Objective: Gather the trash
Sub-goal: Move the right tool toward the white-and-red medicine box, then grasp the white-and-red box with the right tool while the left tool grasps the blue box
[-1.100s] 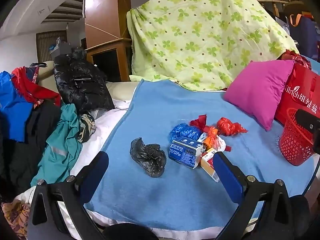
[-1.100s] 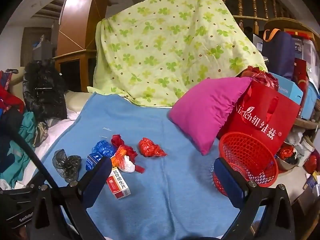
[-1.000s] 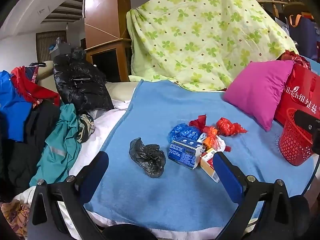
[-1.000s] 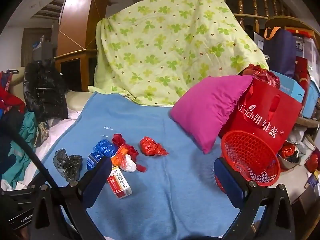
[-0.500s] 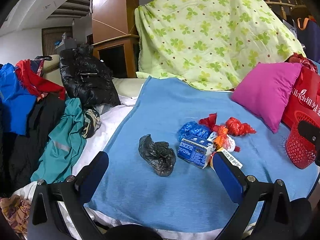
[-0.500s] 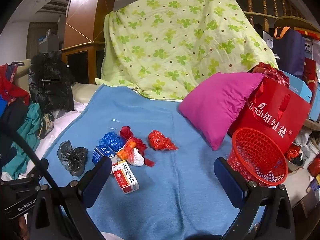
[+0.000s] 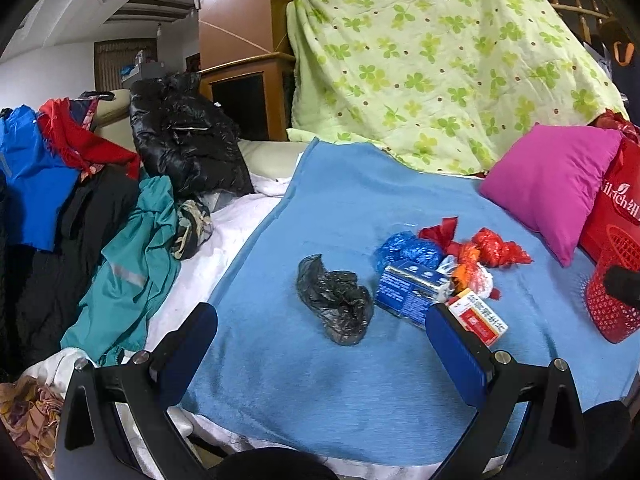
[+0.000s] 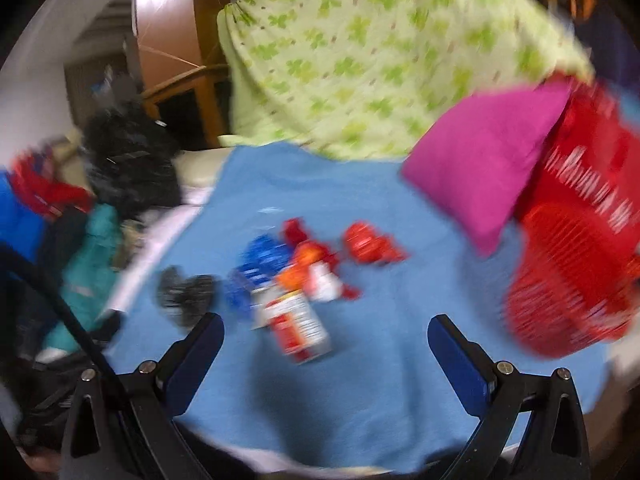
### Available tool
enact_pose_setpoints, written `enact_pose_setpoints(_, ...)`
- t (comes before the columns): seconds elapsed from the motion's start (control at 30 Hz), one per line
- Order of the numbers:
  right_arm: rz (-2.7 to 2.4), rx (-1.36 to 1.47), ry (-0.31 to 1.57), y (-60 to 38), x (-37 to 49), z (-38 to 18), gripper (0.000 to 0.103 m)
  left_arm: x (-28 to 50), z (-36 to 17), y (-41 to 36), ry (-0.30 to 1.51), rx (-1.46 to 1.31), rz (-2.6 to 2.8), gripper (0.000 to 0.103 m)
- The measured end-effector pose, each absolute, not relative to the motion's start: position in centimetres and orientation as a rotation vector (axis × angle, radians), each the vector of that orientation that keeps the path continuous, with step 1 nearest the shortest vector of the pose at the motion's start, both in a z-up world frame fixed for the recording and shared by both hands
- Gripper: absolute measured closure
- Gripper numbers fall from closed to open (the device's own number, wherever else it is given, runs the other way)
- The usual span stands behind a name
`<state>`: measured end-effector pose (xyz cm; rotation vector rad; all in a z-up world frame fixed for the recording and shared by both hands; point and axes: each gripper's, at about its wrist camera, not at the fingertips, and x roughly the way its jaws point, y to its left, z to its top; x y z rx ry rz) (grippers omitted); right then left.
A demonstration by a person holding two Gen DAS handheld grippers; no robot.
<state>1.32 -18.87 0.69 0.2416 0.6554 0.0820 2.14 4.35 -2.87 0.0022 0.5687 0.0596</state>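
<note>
While the left gripper (image 7: 320, 344) is holding its fingers (image 7: 188, 340) spread wide with nothing between them, the left wrist view is showing the trash lying together on the blue blanket (image 7: 320, 392). A crumpled black bag (image 7: 336, 300) is sitting just past the gap between the fingers, at about 12 o'clock. A blue box (image 7: 408, 292) is lying just beside it at 1 o'clock, with a blue wrapper (image 7: 404, 248) behind it and red wrappers (image 7: 496, 248) toward 2 o'clock. A red-and-white box (image 7: 478, 318) is touching the tip of the right-hand finger. The red basket (image 7: 612, 304) is standing at 3 o'clock, near the pink pillow (image 7: 548, 184). Compared with half a second ago, this camera is sitting slightly nearer the trash.

Turning to the right wrist view, everything is smearing with motion blur, unlike the sharp earlier frame. The right gripper (image 8: 324, 356) is also gaping wide and empty, and the red-and-white box (image 8: 298, 328) is now lying between its fingers (image 8: 460, 364), with the basket (image 8: 560, 284) at 3 o'clock.
</note>
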Motion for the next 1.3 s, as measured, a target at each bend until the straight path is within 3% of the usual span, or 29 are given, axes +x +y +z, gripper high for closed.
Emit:
enact_pose_setpoints(0.17,0.075,0.323,0.624,-19.7,0.3,0.7,0.0,2.6,-3.2,5.8,0.587,-0.014,0.093,0.0)
enact_pose_setpoints(0.43,0.016,0.023,0.678,-17.5,-0.2,1.7,0.0,2.4,-3.1,5.9,0.585,-0.016,0.086,0.0)
enact_pose_setpoints(0.87,0.143,-0.029,0.872,-17.1,7.3,-7.2,0.001,4.5,-5.5,7.0,0.672,-0.048,0.075,0.0)
enact_pose_setpoints(0.93,0.178,-0.024,0.898,-16.9,9.0,-8.7,0.004,5.1,-5.9,6.8,0.69,-0.056,0.058,0.0)
enact_pose_setpoints(1.13,0.221,-0.015,1.003,-16.4,13.4,-12.9,0.03,7.4,-6.0,6.1,0.74,-0.092,-0.004,0.001)
enact_pose_setpoints(1.17,0.232,0.0,1.016,-16.5,13.8,-13.3,0.043,8.0,-5.9,5.8,0.754,-0.104,-0.022,0.003)
enact_pose_setpoints(1.2,0.246,0.027,1.03,-16.6,14.2,-13.8,0.048,8.5,-5.9,5.5,0.764,-0.111,-0.037,0.005)
enact_pose_setpoints(1.3,0.262,0.037,0.994,-17.2,13.8,-13.6,0.048,10.0,-5.7,3.9,0.801,-0.135,-0.097,0.011)
